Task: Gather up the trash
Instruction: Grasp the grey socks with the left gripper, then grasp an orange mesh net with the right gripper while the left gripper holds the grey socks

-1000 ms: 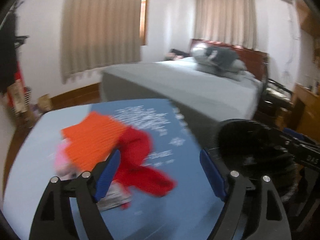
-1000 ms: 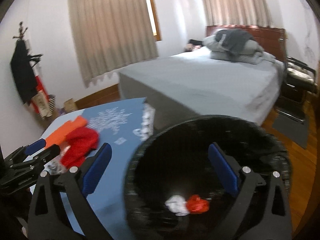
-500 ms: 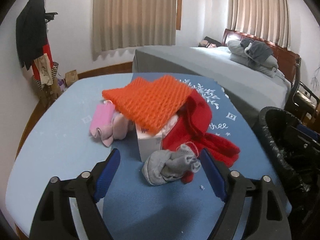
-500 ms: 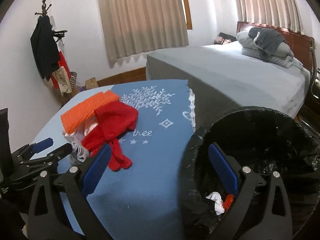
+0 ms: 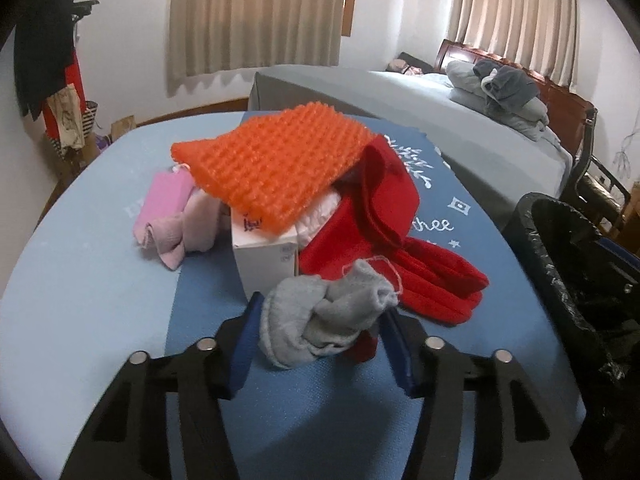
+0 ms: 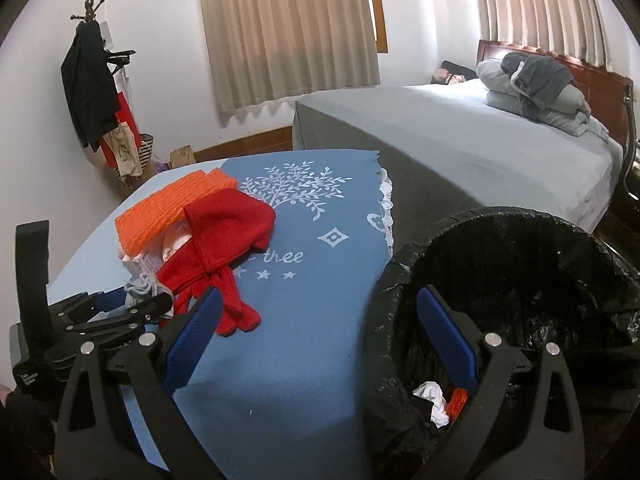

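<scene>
A balled grey sock [image 5: 324, 320] lies on the blue table [image 5: 100, 280], in front of a white box [image 5: 264, 260]. My left gripper [image 5: 320, 309] has its jaws closing, and a blue pad touches each side of the sock. Behind it are a red knit hat [image 5: 360, 240], an orange mesh sheet [image 5: 272, 164] and a pink cloth [image 5: 168, 208]. My right gripper [image 6: 320, 296] stands open and empty, straddling the near rim of a black-lined bin [image 6: 520, 216]. The bin holds a white scrap [image 6: 432, 396] and an orange scrap [image 6: 458, 400].
The bin [image 5: 560, 248] stands off the table's right edge. A grey bed [image 6: 460, 128] with piled pillows lies beyond the table. A coat rack [image 6: 92, 80] with clothes and bags stands at the far left wall. Curtains cover the windows.
My left gripper swung left from the bin side to the pile, sank to the grey sock and narrowed its jaws around it. The right gripper shifted so the bin sits further right.
</scene>
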{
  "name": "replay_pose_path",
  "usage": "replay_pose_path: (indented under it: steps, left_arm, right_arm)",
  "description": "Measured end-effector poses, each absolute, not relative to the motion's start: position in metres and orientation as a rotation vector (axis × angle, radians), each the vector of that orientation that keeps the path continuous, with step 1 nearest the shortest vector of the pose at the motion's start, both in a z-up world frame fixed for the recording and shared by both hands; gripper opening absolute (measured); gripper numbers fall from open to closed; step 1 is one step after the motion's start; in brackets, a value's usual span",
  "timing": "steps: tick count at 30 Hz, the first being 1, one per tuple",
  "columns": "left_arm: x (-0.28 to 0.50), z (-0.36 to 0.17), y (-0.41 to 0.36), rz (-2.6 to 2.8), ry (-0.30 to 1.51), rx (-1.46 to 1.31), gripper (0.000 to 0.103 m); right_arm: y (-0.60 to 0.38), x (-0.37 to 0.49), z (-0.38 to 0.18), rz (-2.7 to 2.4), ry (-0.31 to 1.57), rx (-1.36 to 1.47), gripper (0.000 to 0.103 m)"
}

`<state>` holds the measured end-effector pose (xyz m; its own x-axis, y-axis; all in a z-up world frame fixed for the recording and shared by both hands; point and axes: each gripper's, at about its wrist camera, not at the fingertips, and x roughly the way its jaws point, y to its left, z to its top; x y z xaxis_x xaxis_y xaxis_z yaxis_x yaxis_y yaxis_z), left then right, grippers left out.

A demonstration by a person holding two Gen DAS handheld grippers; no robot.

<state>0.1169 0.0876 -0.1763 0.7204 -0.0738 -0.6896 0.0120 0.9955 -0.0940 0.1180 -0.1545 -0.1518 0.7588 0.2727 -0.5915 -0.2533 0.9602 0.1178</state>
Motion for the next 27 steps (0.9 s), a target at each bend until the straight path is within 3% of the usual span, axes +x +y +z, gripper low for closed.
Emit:
replay_pose_path:
  steps: [4, 25, 27]
  left_arm:
    - [0.109, -0.168, 0.094, -0.054, 0.751, -0.097, 0.047]
    - [0.091, -0.112, 0.158, 0.091, 0.594, -0.100, 0.046]
    - [0.094, -0.111, 0.166, 0.108, 0.589, -0.108, 0.046]
  right_arm:
    - [-0.151, 0.118, -0.149, 0.294, 0.642, 0.022, 0.095]
    - [-0.068, 0.152, -0.123, 0.414, 0.607, 0.021, 0.094]
    - [-0.055, 0.157, -0.123, 0.434, 0.617, 0.017, 0.091]
